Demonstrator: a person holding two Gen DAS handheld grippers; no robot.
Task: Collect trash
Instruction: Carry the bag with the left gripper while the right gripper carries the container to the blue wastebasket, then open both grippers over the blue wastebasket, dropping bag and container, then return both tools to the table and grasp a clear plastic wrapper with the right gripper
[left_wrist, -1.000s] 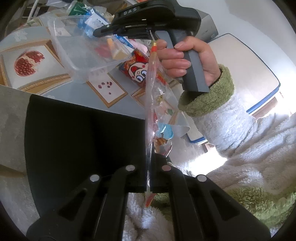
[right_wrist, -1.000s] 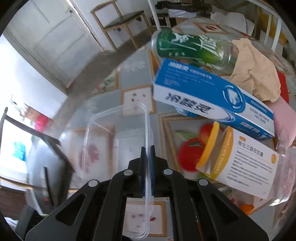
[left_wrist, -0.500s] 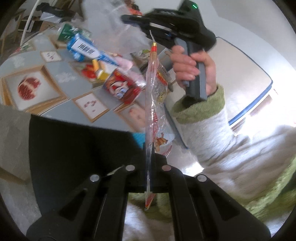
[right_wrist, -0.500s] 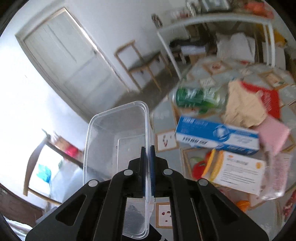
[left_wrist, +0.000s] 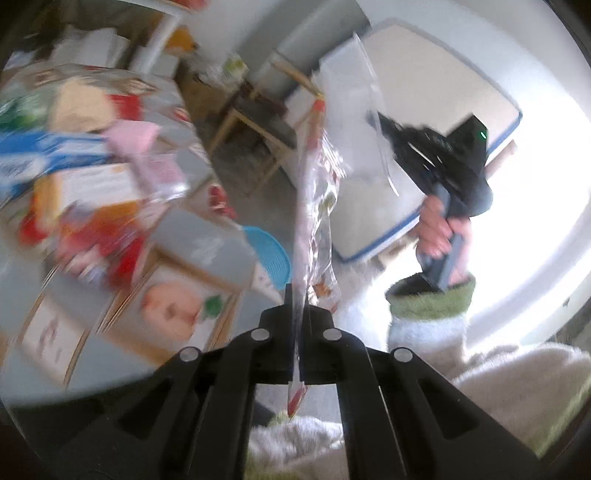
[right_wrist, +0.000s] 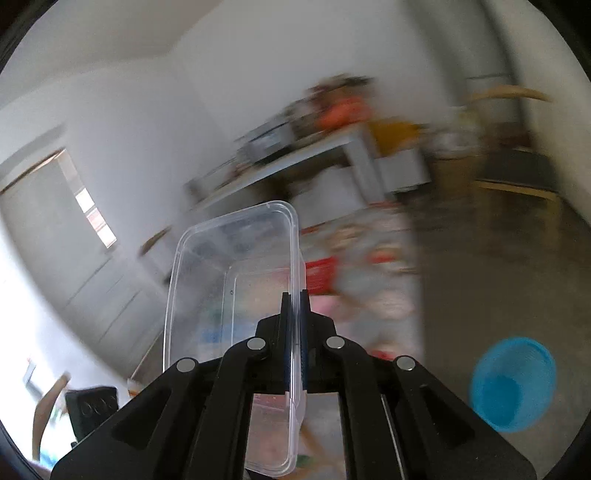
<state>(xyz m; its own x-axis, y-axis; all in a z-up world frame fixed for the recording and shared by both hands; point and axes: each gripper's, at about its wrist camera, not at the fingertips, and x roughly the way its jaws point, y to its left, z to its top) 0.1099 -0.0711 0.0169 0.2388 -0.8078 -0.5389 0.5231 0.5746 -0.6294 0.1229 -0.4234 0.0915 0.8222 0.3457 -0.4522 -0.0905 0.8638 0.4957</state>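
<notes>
L wrist view: left gripper (left_wrist: 295, 295) jaws clenched on clear plastic wrapper (left_wrist: 314, 192), held edge-on, rising straight ahead of jaws. Cluttered counter (left_wrist: 207, 236) to left, blurred. Blue bin (left_wrist: 271, 258) just left of jaws, lower down. Right gripper (left_wrist: 439, 162) up right, in hand (left_wrist: 441, 229).

R wrist view: right gripper (right_wrist: 294, 301) jaws clenched on rim of clear plastic container (right_wrist: 236, 295), container left of jaws. Blue bin (right_wrist: 513, 384) low right. Background blurred.

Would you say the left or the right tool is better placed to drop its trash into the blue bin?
Probably right: its clear container is held near the blue bin on the floor.
</notes>
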